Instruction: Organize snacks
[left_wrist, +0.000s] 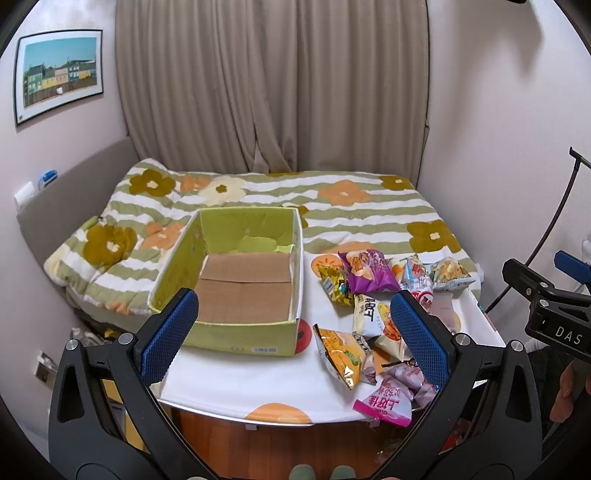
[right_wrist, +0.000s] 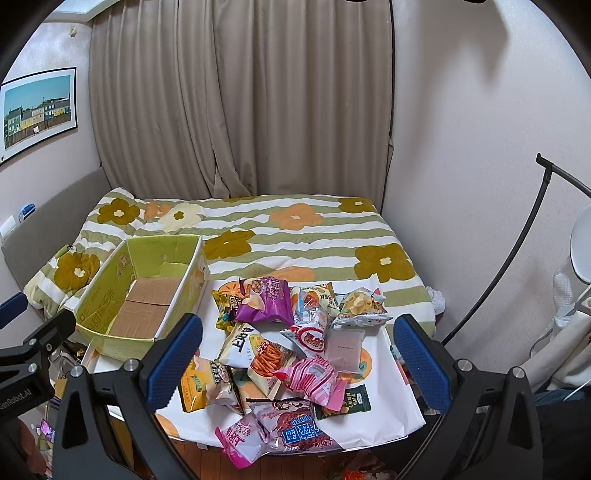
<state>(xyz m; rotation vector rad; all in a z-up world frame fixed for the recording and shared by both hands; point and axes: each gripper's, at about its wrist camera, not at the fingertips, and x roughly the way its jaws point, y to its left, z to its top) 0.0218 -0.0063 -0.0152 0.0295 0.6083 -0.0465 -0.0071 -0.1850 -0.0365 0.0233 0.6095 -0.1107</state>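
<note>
Snacks (right_wrist: 280, 354): bright crinkled packets heaped on white table (left_wrist: 240, 376), right of empty green box (left_wrist: 236, 280). Right wrist view alone shows a dark green packet (right_wrist: 351, 400). Left gripper (left_wrist: 293, 339) and right gripper (right_wrist: 297, 360) both spread wide, empty, above the near edge; heap lies ahead of right.
</note>
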